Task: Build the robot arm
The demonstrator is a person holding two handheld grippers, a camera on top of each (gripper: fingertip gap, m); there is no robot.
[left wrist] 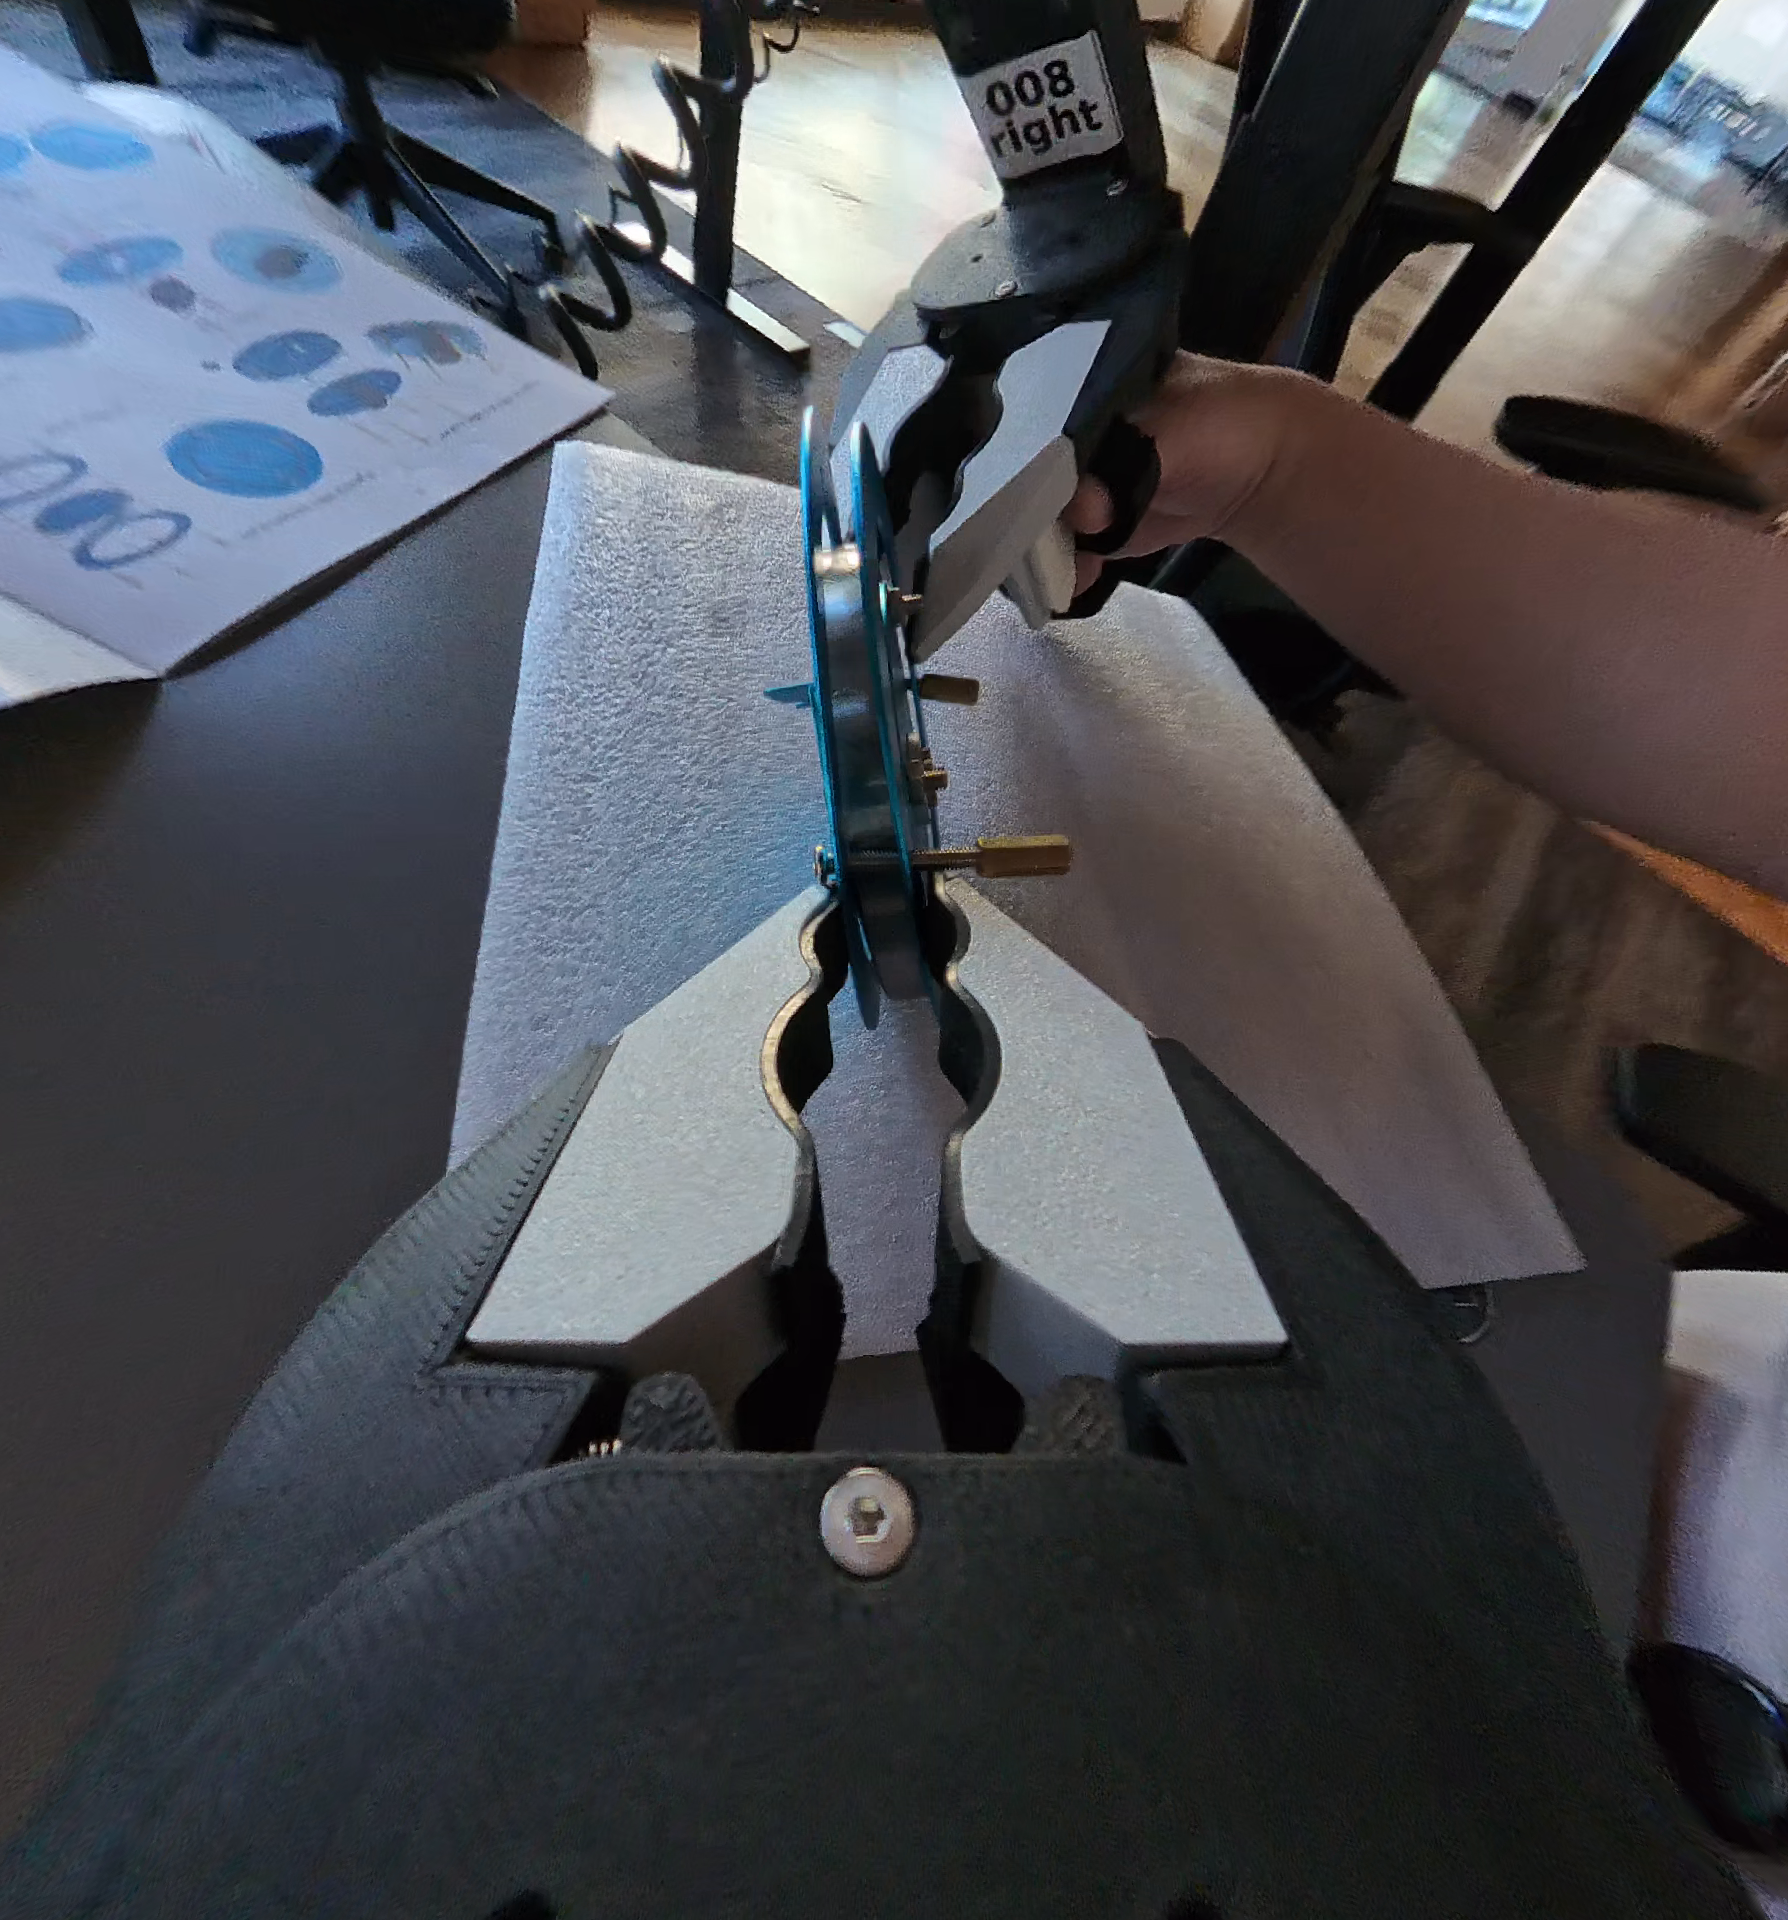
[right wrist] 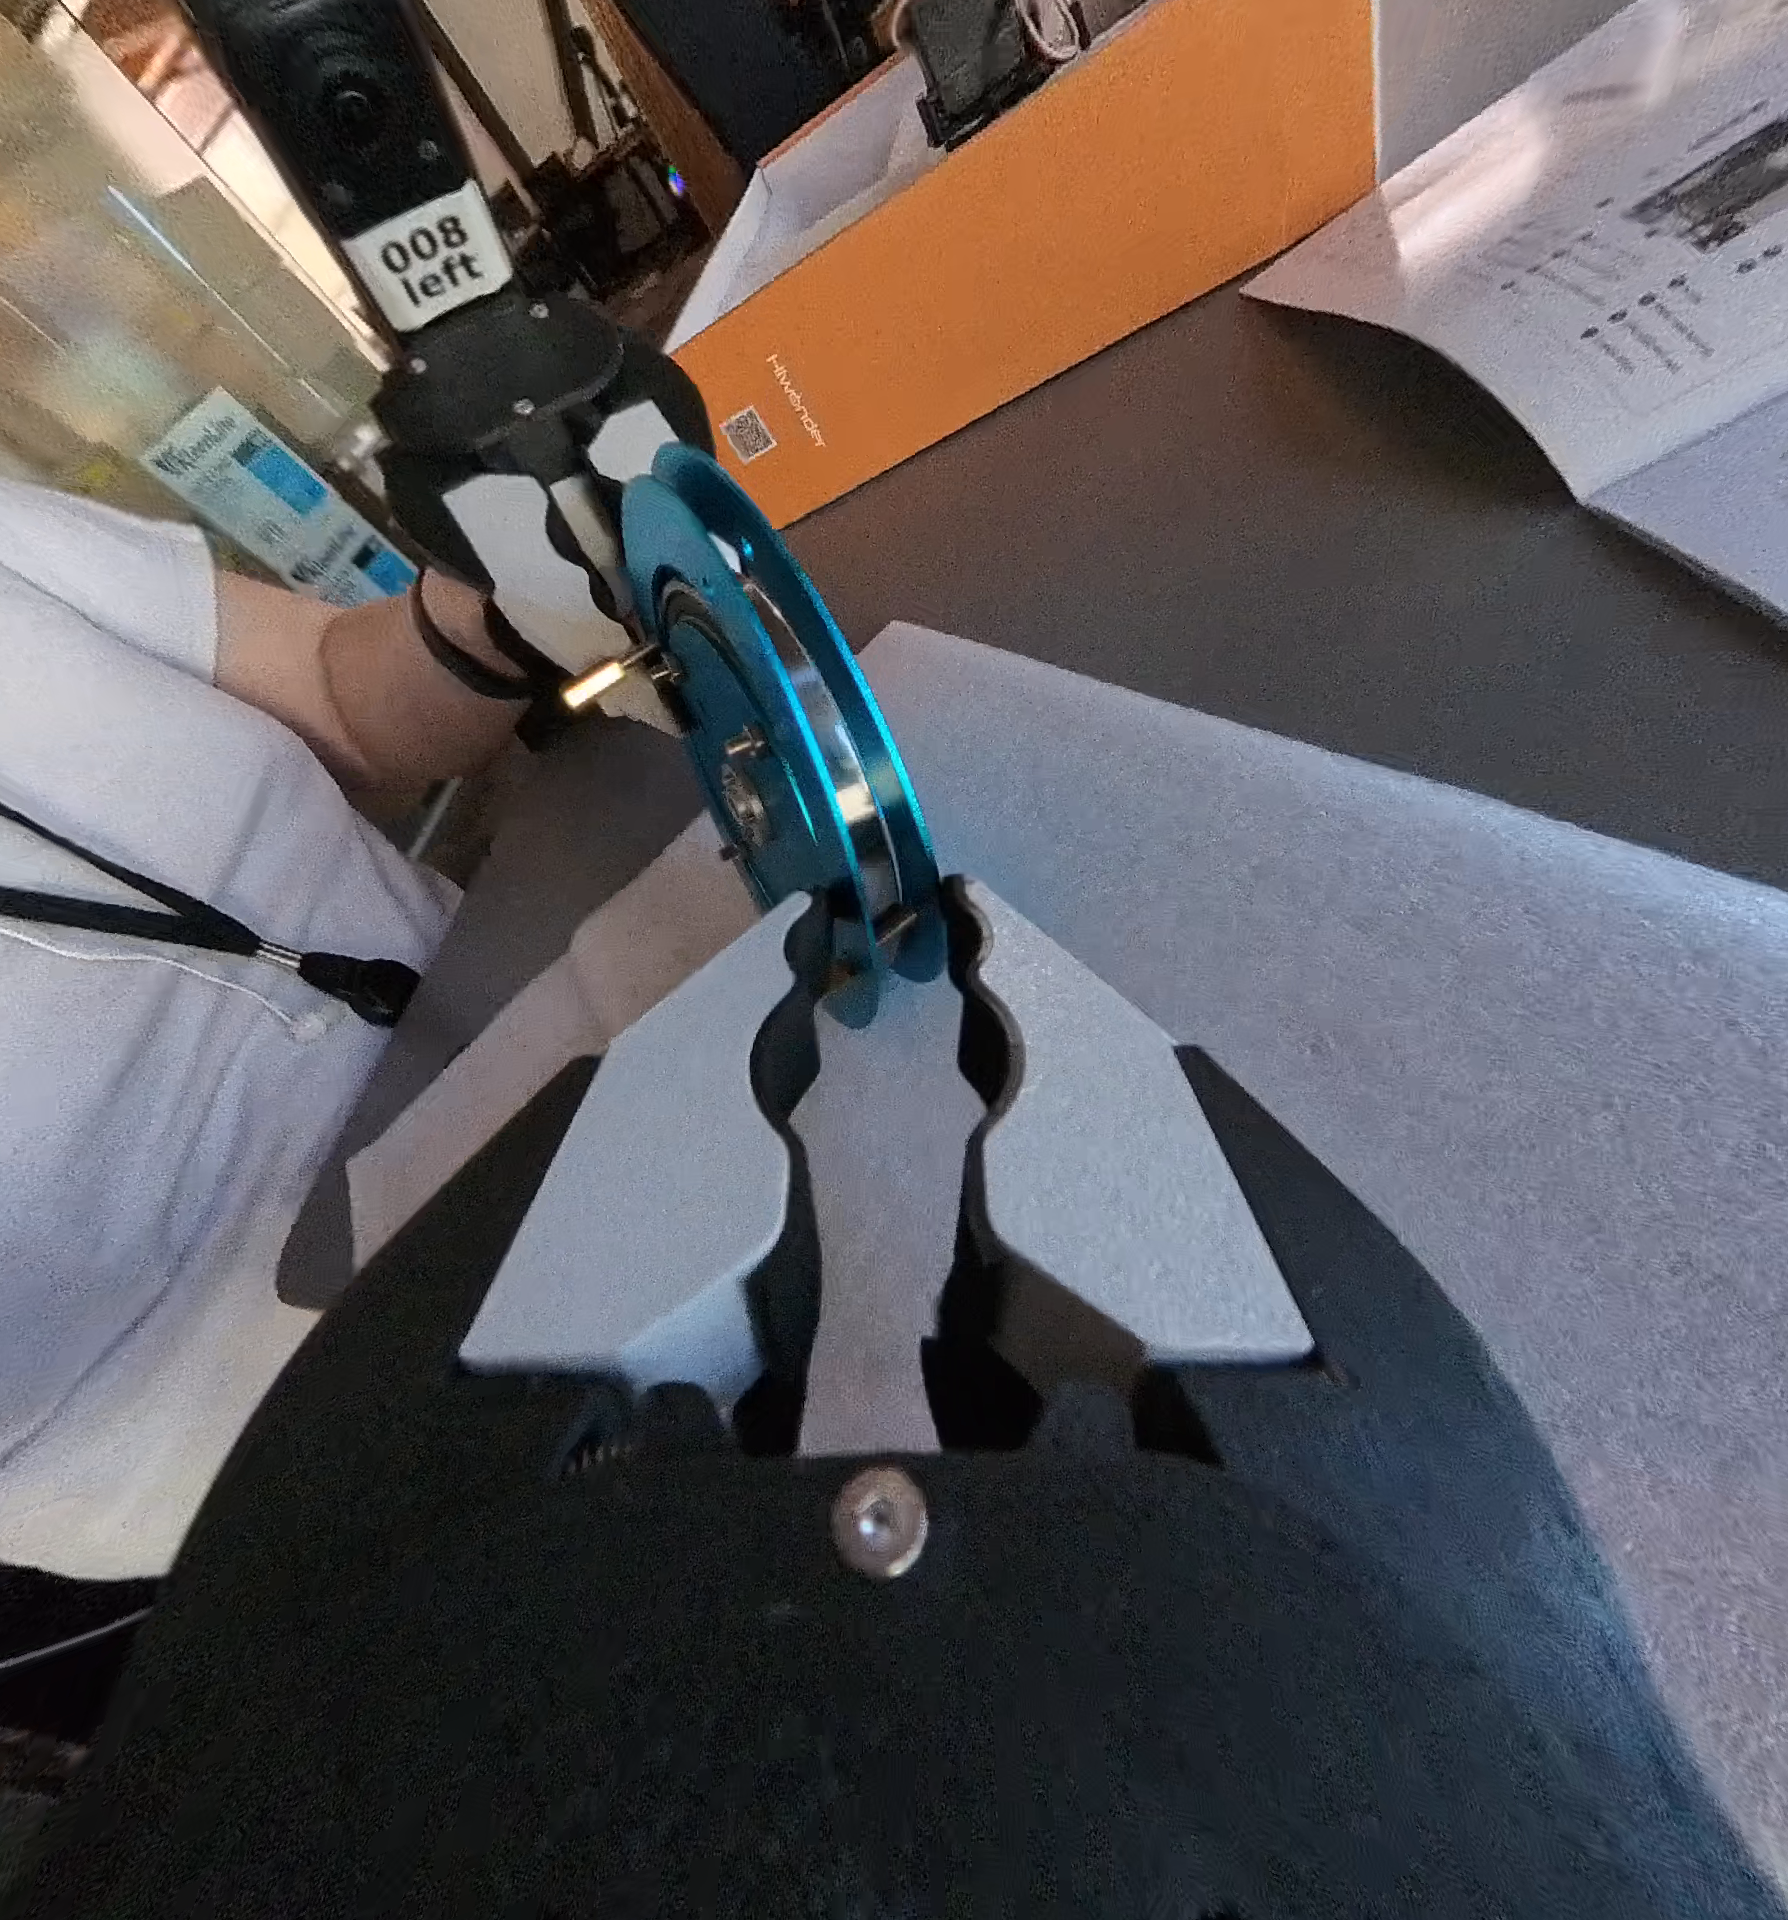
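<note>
Dark tabletop (left wrist: 246, 935) under a white foam sheet (left wrist: 661, 644), printed instruction sheet (left wrist: 142, 343) at ten o'clock in the left wrist view, orange box (right wrist: 1025, 260) at twelve o'clock in the right wrist view.

Held on edge above the foam: blue disc assembly (left wrist: 869, 748), two thin blue plates around a dark metal core, brass standoffs (left wrist: 1015, 857) sticking out toward three o'clock.

Left gripper (left wrist: 885, 935) pinched on the disc's near rim, six o'clock side. Right gripper (right wrist: 874, 935) likewise pinched on its own rim, at the opposite side of the disc, twelve o'clock in the left wrist view.

Judged best: even squeeze on both rims, plates kept parallel, no twisting between the two grips, fingers clear of the standoffs, assembly kept over the foam against a slip.
</note>
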